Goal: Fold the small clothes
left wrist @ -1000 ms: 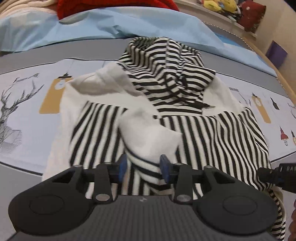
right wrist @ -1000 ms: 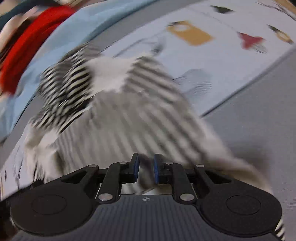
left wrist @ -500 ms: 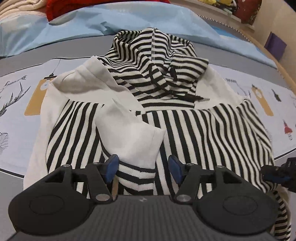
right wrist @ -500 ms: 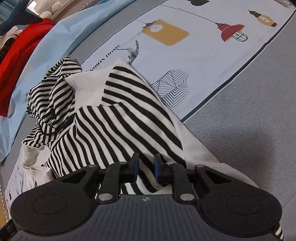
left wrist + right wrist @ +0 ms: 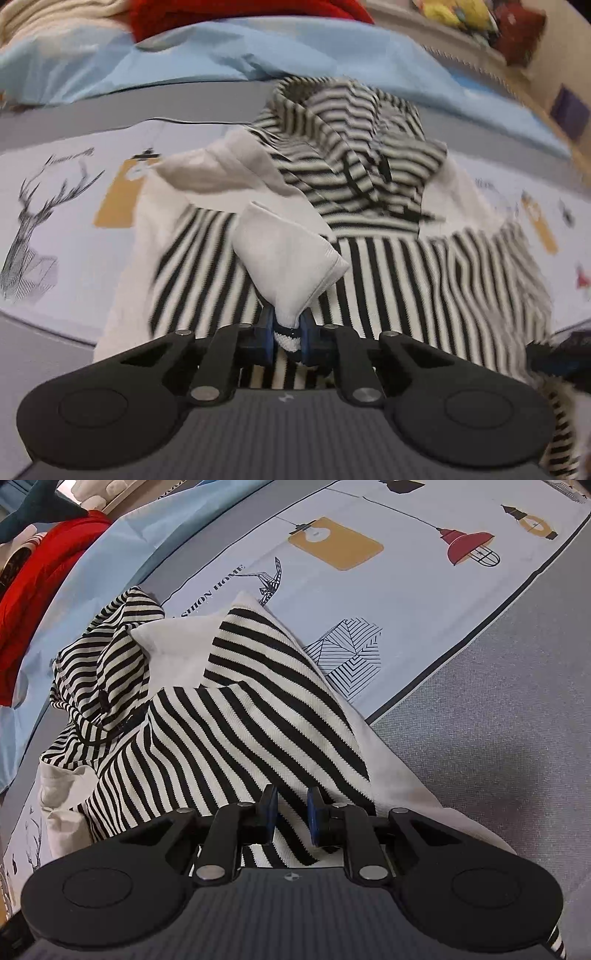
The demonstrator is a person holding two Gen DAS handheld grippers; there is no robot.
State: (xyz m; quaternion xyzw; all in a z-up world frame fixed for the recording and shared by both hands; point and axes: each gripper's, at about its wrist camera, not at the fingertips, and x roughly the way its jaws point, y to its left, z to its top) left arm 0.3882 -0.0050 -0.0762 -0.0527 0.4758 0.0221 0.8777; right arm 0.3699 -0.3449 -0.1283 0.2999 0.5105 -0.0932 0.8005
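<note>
Item 1, striped hoodie (image 5: 388,280): blk/wht stripes w/ white sleeves, lying on the printed bedspread (image 5: 66,206), hood (image 5: 354,133) pointing twd the far edge where a light-blue sheet (image 5: 258,51) is lying. Body partly folded over on itself; in right wrist view a striped panel (image 5: 258,716) is lying doubled over the torso, its outer edge near the dark border line of the print.

Item 2, white sleeve (image 5: 288,266): folded across the striped front, its striped cuff (image 5: 288,334) being pinched.

Item 3, left gripper (image 5: 287,338): jaws closing on the cuff, blue pads pressing both sides of it; sleeve bunching up above the pads.

Item 4, right gripper (image 5: 291,816): sitting at the hoodie's near hem, jaws nearly closed w/ a narrow gap, striped cloth lying in that gap; can't tell whether the pads are actually gripping it.

Item 5, misc: red garment (image 5: 33,590) piled beyond the blue sheet at the far edge; grey fabric (image 5: 498,738) running along the bedspread's near side.
</note>
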